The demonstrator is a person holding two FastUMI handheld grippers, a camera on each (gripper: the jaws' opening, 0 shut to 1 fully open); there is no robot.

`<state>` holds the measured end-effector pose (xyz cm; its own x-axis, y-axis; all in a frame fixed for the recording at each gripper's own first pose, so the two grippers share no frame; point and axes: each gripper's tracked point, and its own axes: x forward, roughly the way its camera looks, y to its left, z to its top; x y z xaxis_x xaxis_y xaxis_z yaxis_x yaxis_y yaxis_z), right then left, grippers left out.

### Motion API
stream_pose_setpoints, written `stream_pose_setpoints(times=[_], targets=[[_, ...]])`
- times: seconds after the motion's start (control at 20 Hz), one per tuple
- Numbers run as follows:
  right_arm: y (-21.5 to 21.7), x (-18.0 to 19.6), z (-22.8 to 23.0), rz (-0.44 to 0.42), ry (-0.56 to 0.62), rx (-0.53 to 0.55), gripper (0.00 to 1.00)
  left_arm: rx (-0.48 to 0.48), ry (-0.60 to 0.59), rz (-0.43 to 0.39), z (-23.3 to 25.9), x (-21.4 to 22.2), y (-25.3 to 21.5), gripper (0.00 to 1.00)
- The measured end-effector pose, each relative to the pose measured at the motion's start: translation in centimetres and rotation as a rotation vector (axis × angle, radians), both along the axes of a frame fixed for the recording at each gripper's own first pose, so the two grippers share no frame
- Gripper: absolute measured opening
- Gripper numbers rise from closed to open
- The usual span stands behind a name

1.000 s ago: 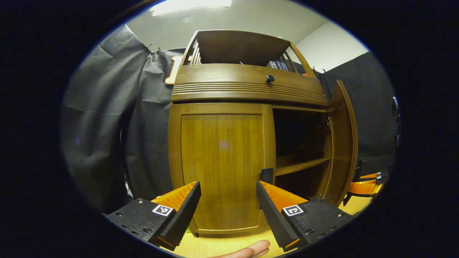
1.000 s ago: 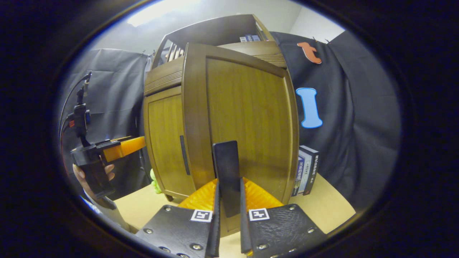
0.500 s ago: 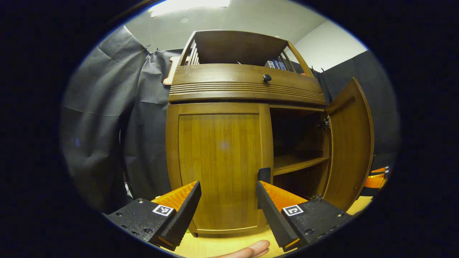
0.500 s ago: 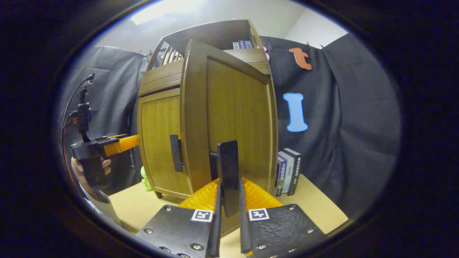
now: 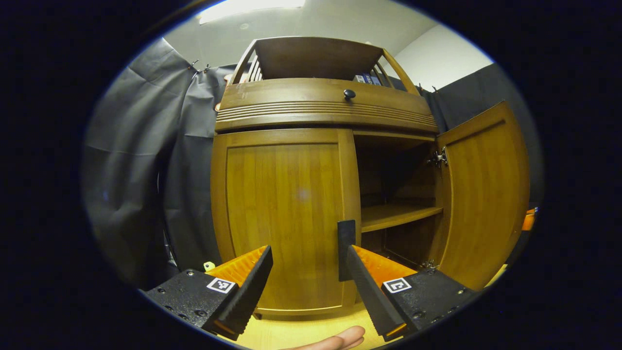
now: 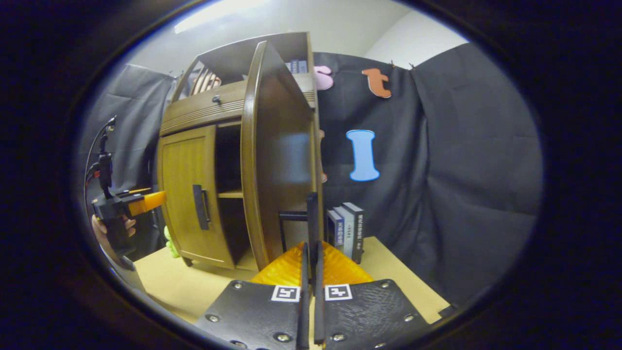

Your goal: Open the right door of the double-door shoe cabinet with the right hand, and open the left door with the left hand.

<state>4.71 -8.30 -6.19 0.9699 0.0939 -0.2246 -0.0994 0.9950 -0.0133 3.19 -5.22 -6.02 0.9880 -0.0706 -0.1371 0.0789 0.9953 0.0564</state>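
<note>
Clamping door handle [image 6: 311, 218], right tongs [image 6: 309, 272]

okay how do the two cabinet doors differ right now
The right door is swung wide open, baring the shelf; the left door sits shut in its frame.
The right gripper is shut on the right door's handle; the left gripper is open, its fingers either side of the left door's handle, not gripping it.
Both are the same brown wood with dark bar handles.
</note>
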Motion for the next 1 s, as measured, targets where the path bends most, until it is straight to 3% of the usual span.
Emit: stream_pose_setpoints(times=[0.1, 0.5, 0.6, 0.7, 0.8, 0.9, 1.0], targets=[[-3.4, 1.0, 0.5, -0.025, -0.016, 0.009, 0.02, -0.001, 0.011, -0.014, -0.9, 0.3, -1.1, 0.92], [-4.2, 1.5, -0.2, 0.197, -0.031, 0.179, 0.05, 0.019, 0.111, -0.06, -5.9, 0.8, -5.6, 0.95], [-5.2, 1.3, -1.0, 0.156, -0.021, 0.174, 0.04, 0.032, 0.129, -0.042, -7.2, 1.3, -6.1, 0.97], [-5.8, -0.1, 0.0, 0.166, -0.061, 0.174, 0.4, 0.03, 0.122, -0.031, -7.8, 2.1, -6.6, 0.97], [-7.2, -2.0, 1.1, 0.122, -0.103, 0.168, 0.42, 0.034, 0.113, -0.009, -7.9, 3.2, -6.8, 0.96], [-9.5, -3.5, 1.9, 0.028, -0.148, 0.159, 1.0, 0.055, 0.086, 0.017, -7.8, 4.0, -6.8, 0.97], [-10.2, -5.0, 2.0, -0.025, -0.163, 0.164, 0.99, 0.085, 0.052, 0.045, -7.1, 5.1, -6.7, 0.96]])
